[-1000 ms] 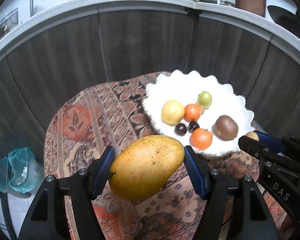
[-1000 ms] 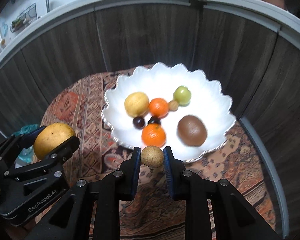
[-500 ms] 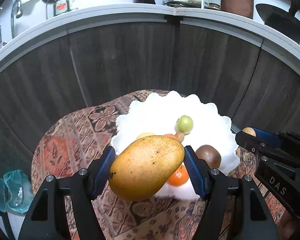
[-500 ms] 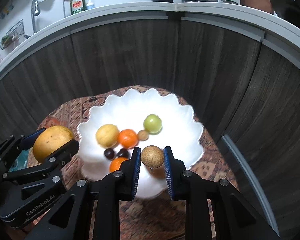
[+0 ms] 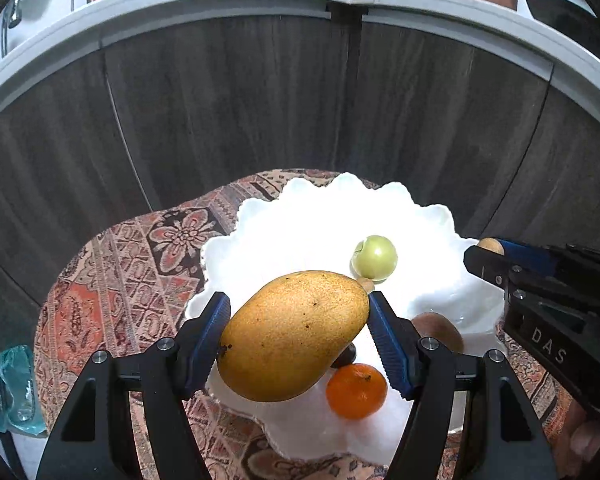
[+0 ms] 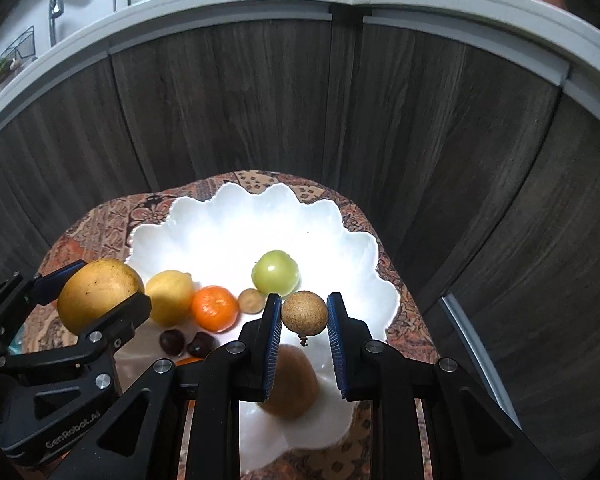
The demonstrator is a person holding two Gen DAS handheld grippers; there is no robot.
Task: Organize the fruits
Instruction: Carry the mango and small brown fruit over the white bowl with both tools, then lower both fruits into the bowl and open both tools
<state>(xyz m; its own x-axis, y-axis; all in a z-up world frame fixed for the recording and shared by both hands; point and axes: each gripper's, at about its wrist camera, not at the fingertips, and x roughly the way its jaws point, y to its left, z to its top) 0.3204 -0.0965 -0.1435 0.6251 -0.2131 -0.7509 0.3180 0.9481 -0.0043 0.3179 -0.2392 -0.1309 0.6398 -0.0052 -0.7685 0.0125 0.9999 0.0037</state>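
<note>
Dark wood cabinet doors (image 5: 240, 112) under a white countertop (image 6: 260, 4); patterned cloth (image 5: 140, 264).

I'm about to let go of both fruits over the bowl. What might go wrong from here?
The mango in the left gripper hangs above the dark plums and a tangerine; dropped there, it may bruise or scatter them. The small brown fruit in the right gripper is round and could roll on the smooth white scalloped bowl. The grippers are close and may bump.
</note>
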